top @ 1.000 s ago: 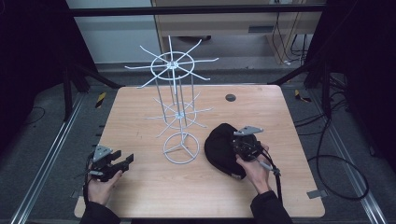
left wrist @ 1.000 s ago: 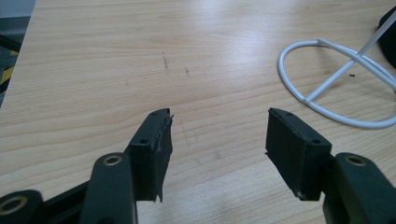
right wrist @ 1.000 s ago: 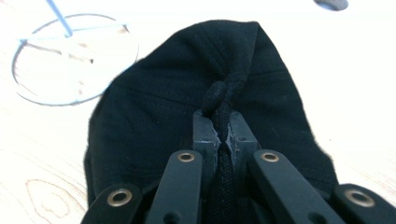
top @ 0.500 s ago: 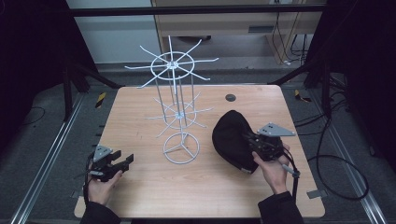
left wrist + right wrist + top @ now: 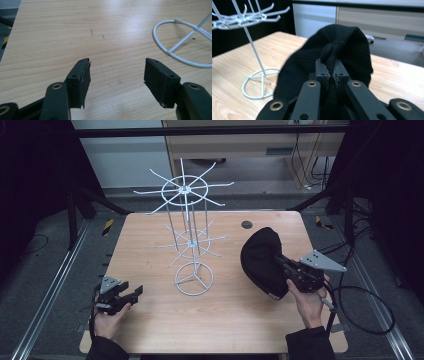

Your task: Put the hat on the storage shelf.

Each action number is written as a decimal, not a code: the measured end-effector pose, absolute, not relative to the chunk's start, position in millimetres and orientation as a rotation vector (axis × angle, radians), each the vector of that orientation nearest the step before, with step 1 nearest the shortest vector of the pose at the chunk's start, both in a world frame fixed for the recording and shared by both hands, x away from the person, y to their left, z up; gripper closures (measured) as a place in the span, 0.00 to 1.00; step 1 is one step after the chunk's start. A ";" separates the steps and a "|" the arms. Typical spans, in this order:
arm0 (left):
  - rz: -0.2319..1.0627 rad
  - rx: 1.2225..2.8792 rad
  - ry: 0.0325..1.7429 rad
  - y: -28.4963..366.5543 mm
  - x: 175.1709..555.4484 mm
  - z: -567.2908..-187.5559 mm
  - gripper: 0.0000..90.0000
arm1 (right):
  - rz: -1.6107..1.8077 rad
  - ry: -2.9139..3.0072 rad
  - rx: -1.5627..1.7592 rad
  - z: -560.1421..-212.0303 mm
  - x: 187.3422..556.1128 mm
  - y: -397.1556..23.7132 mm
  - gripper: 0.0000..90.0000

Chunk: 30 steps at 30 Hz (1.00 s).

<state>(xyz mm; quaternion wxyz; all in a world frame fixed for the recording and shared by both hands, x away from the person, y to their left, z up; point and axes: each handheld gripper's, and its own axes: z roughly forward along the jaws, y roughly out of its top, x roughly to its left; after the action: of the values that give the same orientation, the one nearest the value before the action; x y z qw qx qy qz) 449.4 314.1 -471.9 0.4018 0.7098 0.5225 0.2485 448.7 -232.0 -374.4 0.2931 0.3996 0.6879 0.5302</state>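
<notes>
black cap (image 5: 261, 260) tilted upright, crown pointing up-left

Black fabric cap (image 5: 261, 260), crumpled, lifted off table, fold pinched in right claw (image 5: 284, 265).

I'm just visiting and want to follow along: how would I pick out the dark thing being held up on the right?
Start at the wooden table and find the white wire rack in its middle. Right of the rack, the right gripper holds a cap off the table, its fingers pinching a fold of the fabric. It is the one soft, black, rounded cloth thing there.
</notes>
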 end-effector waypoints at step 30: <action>0.632 1.798 1.314 313.1 449.5 -472.1 0.40 | 1.620 1.677 0.753 -309.0 409.6 -226.9 0.96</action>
<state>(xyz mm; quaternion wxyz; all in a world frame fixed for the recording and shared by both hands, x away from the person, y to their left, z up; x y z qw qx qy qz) 449.5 313.1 -472.1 0.4016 0.7113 0.5198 0.2501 409.6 -226.9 -309.0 0.3387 0.2893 0.6440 0.6219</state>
